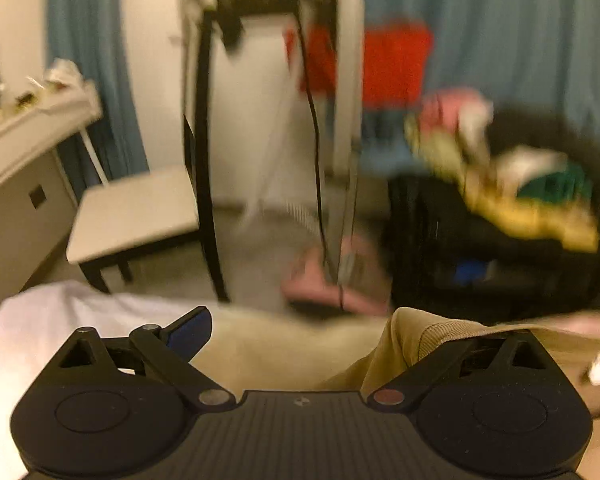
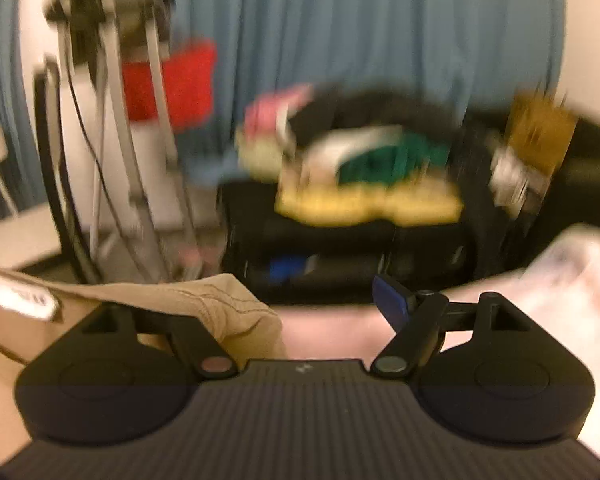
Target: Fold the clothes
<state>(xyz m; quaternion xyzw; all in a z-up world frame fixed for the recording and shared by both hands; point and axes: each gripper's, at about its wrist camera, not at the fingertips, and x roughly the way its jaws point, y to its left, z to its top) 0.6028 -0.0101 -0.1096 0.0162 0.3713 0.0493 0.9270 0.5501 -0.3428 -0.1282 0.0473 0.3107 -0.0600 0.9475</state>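
Observation:
A tan corduroy garment (image 1: pixel 416 340) lies on a pale bed sheet (image 1: pixel 52 320) right in front of both grippers. My left gripper (image 1: pixel 308 340) is open wide; its left finger's blue pad (image 1: pixel 190 334) is bare, and a fold of the tan cloth covers its right finger. My right gripper (image 2: pixel 312 312) is also open wide. The tan garment (image 2: pixel 220 304), with a white label (image 2: pixel 24 300), is draped over its left finger, while the right blue pad (image 2: pixel 392 300) is free. Both views are motion-blurred.
Beyond the bed a black case (image 2: pixel 340 248) carries a heap of mixed clothes (image 2: pixel 360 172). A metal stand with cables (image 1: pixel 340 120), a low white table (image 1: pixel 136 212), a counter (image 1: pixel 28 128) and a blue curtain (image 2: pixel 360 20) stand behind. White cloth (image 2: pixel 572 272) lies at the right.

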